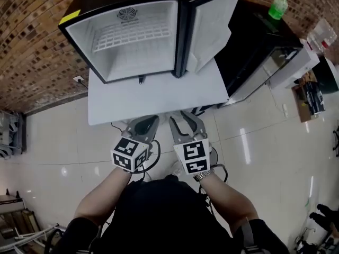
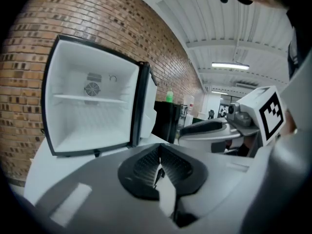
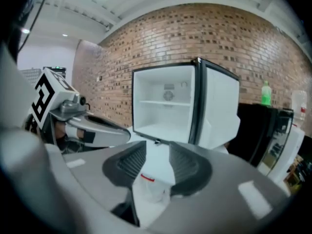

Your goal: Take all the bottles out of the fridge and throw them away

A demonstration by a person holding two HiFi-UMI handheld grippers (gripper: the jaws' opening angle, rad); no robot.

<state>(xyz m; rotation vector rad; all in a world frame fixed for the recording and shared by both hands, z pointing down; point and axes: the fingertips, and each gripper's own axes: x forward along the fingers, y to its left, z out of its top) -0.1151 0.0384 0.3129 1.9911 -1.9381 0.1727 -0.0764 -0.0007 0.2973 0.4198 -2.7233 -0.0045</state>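
Observation:
The small fridge stands open on a white table. Its white inside holds no bottle that I can see. A green bottle stands on a black cabinet to the right. Both grippers hang side by side just off the table's front edge. My left gripper is shut with nothing in it. My right gripper has its jaws apart. A pale clear thing with a red band shows low in that gap, apparently below the pads.
The fridge door swings out to the right. The black cabinet and a white unit stand right of the table. A brick wall runs behind, and a glossy tile floor lies all around.

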